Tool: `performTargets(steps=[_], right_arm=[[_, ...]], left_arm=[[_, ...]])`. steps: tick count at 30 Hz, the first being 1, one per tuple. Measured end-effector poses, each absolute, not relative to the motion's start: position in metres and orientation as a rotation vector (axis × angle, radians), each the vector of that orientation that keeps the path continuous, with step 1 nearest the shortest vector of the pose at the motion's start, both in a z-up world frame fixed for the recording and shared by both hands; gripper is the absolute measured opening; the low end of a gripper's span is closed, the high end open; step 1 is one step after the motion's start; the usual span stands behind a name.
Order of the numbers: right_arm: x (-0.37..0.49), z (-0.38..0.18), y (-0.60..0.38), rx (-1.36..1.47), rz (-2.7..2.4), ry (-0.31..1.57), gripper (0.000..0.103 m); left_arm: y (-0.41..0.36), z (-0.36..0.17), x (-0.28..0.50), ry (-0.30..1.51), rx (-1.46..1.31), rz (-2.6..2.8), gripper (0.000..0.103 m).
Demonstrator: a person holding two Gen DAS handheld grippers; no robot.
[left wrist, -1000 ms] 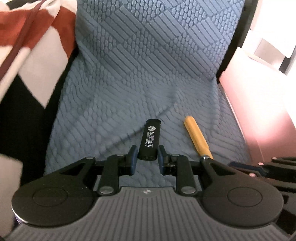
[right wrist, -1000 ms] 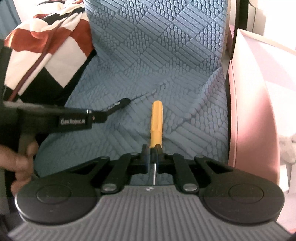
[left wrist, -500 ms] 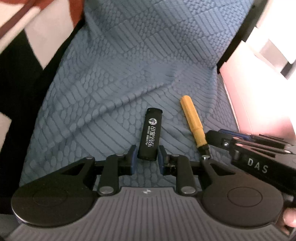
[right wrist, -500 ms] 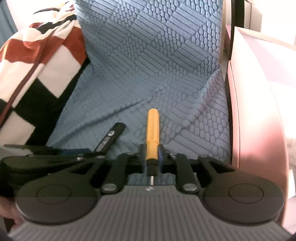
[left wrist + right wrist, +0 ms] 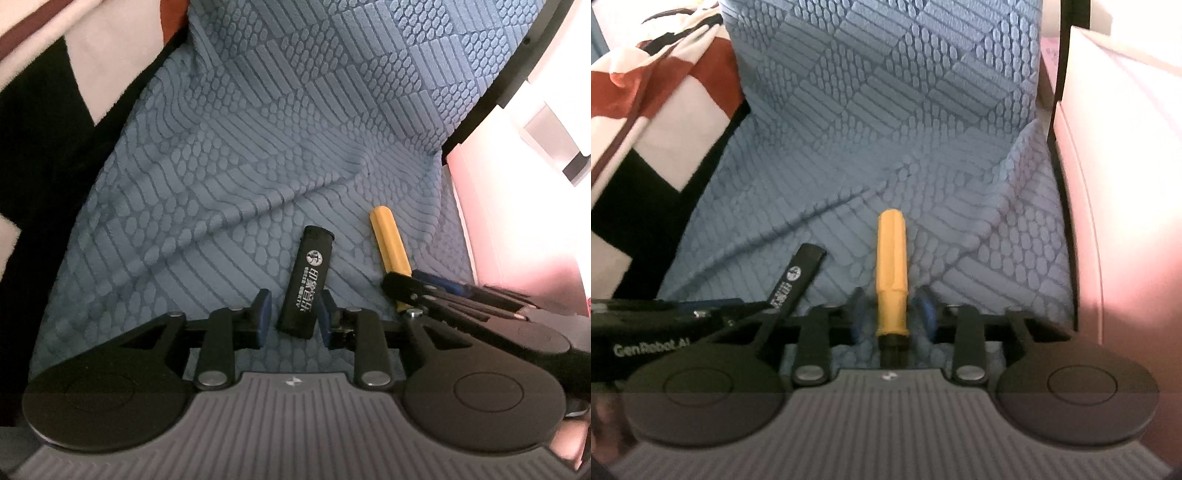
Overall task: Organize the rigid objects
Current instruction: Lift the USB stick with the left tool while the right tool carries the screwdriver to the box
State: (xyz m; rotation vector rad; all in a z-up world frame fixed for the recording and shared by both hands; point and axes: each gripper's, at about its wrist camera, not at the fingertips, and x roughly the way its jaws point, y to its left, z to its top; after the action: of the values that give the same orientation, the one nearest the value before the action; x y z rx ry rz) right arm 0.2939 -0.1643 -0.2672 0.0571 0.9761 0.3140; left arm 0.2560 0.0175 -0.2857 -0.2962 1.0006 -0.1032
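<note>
Left gripper [image 5: 291,314]: fingers a little apart, having just opened slightly, with the near end of the black lighter [image 5: 307,282] lying between them on the blue cover [image 5: 229,177], a gap showing on the left and the right side too tight to judge; its long axis runs away toward upper right of frame. Right gripper [image 5: 894,314]: fingers narrow, just closing but blurred, flanking the yellow screwdriver [image 5: 891,273] at its collar, handle pointing straight up the frame, contact unclear. The two lie side by side, roughly parallel, each in line with its own hand.
</note>
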Motion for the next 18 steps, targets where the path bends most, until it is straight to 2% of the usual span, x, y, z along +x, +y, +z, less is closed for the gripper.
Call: performTargets(steps=[6, 18], right_arm=[[0.289, -0.26, -0.179, 0.134, 0.301, 1.001, 0.02], [0.274, -0.253, -0.185, 0.024, 0.278, 0.979, 0.02]], left_arm=[[0.01, -0.288, 0.261, 0.971, -0.258, -0.117, 0.032], [-0.014, -0.297, 0.275, 0.923, -0.126, -0.15, 0.032]])
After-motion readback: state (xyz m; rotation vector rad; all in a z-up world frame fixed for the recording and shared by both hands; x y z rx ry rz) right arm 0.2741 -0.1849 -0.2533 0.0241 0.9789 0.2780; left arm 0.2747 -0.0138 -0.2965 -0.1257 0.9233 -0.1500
